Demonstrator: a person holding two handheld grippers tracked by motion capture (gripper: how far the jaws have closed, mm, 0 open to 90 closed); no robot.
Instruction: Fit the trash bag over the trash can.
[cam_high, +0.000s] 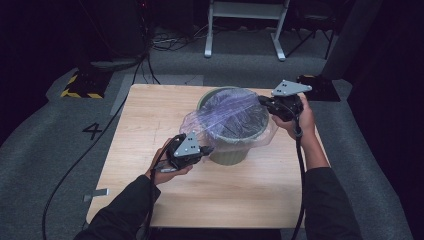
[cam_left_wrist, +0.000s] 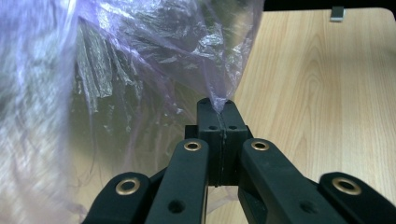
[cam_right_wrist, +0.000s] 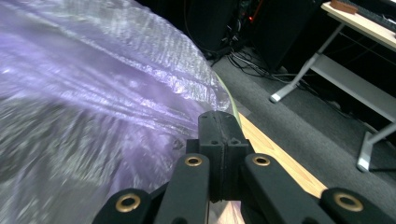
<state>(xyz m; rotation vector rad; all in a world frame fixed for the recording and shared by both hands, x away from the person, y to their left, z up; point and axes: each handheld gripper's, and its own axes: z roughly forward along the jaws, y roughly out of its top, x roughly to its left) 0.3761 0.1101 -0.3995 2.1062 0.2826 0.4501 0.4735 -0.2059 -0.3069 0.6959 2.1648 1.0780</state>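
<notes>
bag: I see a thin, see-through purple plastic bag (cam_high: 234, 116), wrinkled and shiny, stretched over the mouth of the bin
bag edges: pulled taut toward 7 o'clock and toward 2 o'clock; the slack skirt hangs outside the rim, and one corner (cam_left_wrist: 219, 95) is drawn to a pinched point
bin: a round grey-green bin (cam_high: 231, 151), upright, its inside dark
place: bin stands on the table at about 12 o'clock from centre, near the far edge
</notes>
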